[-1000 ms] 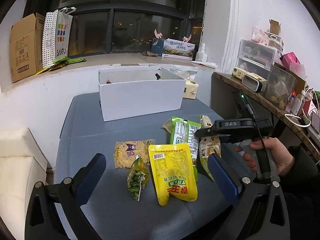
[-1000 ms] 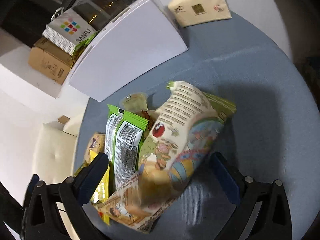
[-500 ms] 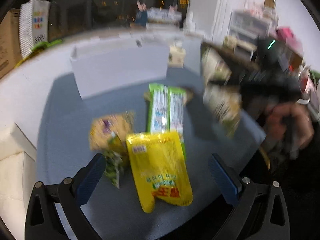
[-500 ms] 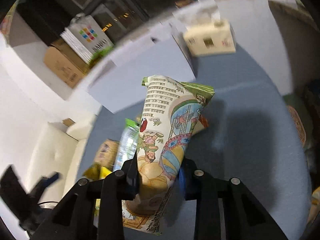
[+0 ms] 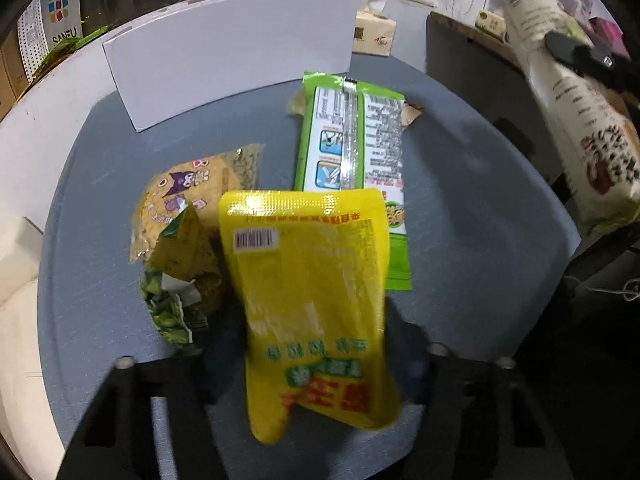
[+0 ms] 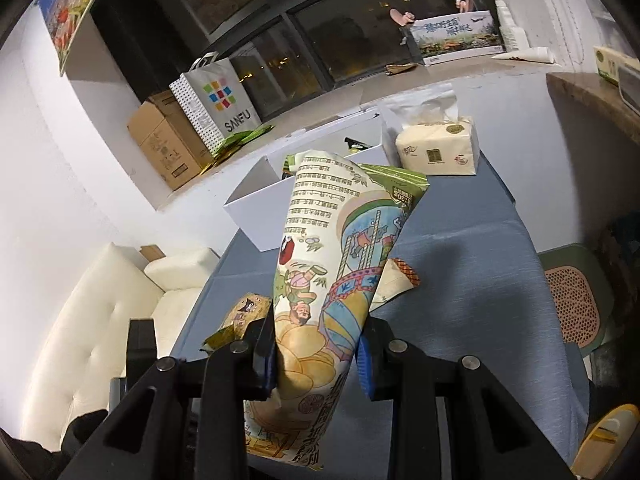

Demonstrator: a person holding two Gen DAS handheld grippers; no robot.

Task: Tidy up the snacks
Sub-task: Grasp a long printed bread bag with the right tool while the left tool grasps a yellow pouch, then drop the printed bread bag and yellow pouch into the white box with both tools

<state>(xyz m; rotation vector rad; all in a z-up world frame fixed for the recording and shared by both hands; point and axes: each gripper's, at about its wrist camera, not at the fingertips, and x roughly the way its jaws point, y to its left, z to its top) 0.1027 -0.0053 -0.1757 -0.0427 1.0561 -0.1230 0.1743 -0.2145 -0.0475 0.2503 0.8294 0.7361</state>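
Observation:
A yellow pouch (image 5: 308, 272) lies on the blue-grey table (image 5: 460, 200), and my left gripper (image 5: 312, 344) is closing on its lower half, its blurred pads at the pouch's two side edges. Beside it lie a green packet (image 5: 352, 140), a yellow cartoon packet (image 5: 188, 196) and a small green-yellow packet (image 5: 176, 288). My right gripper (image 6: 316, 360) is shut on a tall cartoon-printed snack bag (image 6: 328, 248), held upright above the table. The same bag (image 5: 568, 92) shows at the right of the left wrist view. A white box (image 6: 256, 208) stands behind.
A tissue pack (image 6: 436, 152) sits right of the white box (image 5: 224, 68). A small cream and brown packet (image 6: 396, 280) lies on the table behind the held bag. A white sofa (image 6: 100, 320) is left of the table, a perforated chair seat (image 6: 576, 308) right.
My left gripper dropped toward the yellow pouch and its wide-open jaws closed in on it. My right gripper closed on the cartoon-printed bag and raised it off the table.

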